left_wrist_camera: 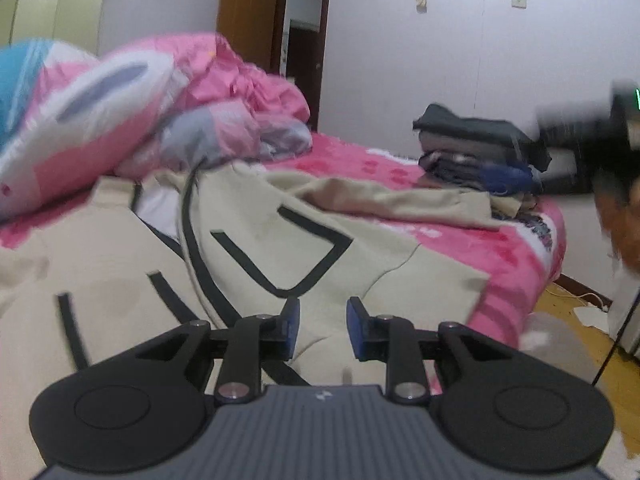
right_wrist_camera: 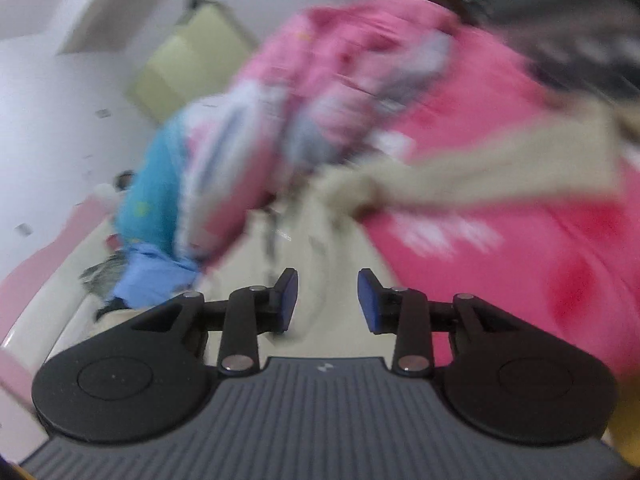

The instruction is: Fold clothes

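A cream jacket with black stripes [left_wrist_camera: 256, 256] lies spread over the pink bed [left_wrist_camera: 516, 256], one sleeve [left_wrist_camera: 400, 200] stretched to the right. My left gripper [left_wrist_camera: 322, 330] hovers open just above the jacket's near part, nothing between its blue pads. The right gripper shows as a dark blur [left_wrist_camera: 580, 148] at the right edge of the left wrist view, held by a hand. In the blurred right wrist view my right gripper [right_wrist_camera: 327, 300] is open above the cream jacket [right_wrist_camera: 316, 280], with a cream sleeve [right_wrist_camera: 480, 176] lying across the pink cover [right_wrist_camera: 520, 240].
A heap of pink, white and blue bedding [left_wrist_camera: 132, 112] sits at the back left of the bed. A stack of folded dark clothes [left_wrist_camera: 480, 152] rests at the far right corner. Wooden floor with a cable [left_wrist_camera: 576, 320] lies beyond the bed's right edge. A doorway [left_wrist_camera: 300, 40] is behind.
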Motion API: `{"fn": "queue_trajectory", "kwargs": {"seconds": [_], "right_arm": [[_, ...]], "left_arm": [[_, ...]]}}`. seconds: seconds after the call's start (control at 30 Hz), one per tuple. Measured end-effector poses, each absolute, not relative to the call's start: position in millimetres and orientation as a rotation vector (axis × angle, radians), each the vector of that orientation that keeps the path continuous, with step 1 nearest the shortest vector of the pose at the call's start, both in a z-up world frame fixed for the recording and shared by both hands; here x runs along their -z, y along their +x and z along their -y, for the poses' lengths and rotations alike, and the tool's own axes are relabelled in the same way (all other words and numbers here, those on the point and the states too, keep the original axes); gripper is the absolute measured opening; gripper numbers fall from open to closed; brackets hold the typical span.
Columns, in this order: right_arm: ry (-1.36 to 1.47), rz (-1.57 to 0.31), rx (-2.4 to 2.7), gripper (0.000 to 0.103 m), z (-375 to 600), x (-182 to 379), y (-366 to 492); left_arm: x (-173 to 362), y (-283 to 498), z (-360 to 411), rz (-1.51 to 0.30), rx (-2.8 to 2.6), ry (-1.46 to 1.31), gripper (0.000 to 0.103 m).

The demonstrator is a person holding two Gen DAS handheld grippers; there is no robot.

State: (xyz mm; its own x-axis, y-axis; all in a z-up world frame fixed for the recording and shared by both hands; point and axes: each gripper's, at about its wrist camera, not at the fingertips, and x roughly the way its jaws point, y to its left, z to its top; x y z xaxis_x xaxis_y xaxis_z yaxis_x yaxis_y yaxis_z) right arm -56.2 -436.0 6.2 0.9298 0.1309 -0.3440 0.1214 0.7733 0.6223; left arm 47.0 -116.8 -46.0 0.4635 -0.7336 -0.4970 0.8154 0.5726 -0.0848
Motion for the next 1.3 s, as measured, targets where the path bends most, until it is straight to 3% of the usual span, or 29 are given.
{"fn": "queue_trajectory", "kwargs": {"seconds": [0.2, 0.43, 0.53, 0.67, 0.7, 0.73, 0.8, 0.9, 1.0, 1.13, 1.3], "right_arm": [[0.709, -0.431, -0.169, 0.033, 430.2, -33.2, 118.6], [0.825, -0.624, -0.058, 0.034, 445.3, 6.5, 324.8], [0.812, -0.69, 0.039, 0.041, 446.1, 23.7, 372.3], [0.837, -0.756, 0.074, 0.04, 446.0, 43.4, 399.1], [0.831, -0.748, 0.06, 0.034, 443.6, 44.6, 400.1], [0.822, -0.737, 0.045, 0.017, 440.9, 45.2, 400.7], [0.761, -0.694, 0.024, 0.009, 431.7, 38.9, 398.3], [0.442, -0.581, 0.015, 0.008, 392.2, 18.1, 392.1], [-0.066, -0.472, -0.069, 0.008, 318.1, 15.3, 376.8], [-0.621, -0.448, -0.136, 0.008, 242.5, 50.3, 370.2], [-0.389, -0.529, -0.14, 0.008, 257.8, 56.0, 398.8]], "left_arm": [[84.7, 81.6, 111.5, -0.626, 1.003, 0.042, 0.026], [104.0, 100.5, 89.8, -0.639, 1.104, -0.136, 0.027], [107.7, 102.9, 86.7, -0.634, 1.132, -0.177, 0.029], [107.4, 99.4, 86.2, -0.613, 1.137, -0.17, 0.032], [107.3, 98.6, 86.2, -0.61, 1.136, -0.167, 0.032], [107.3, 98.1, 86.1, -0.608, 1.135, -0.166, 0.032], [107.2, 97.6, 86.2, -0.606, 1.134, -0.166, 0.032], [107.1, 96.9, 86.4, -0.606, 1.132, -0.167, 0.032], [107.0, 96.7, 85.9, -0.604, 1.131, -0.167, 0.032], [106.5, 95.8, 85.7, -0.602, 1.13, -0.165, 0.032], [106.4, 95.0, 85.8, -0.594, 1.127, -0.155, 0.032]]}}
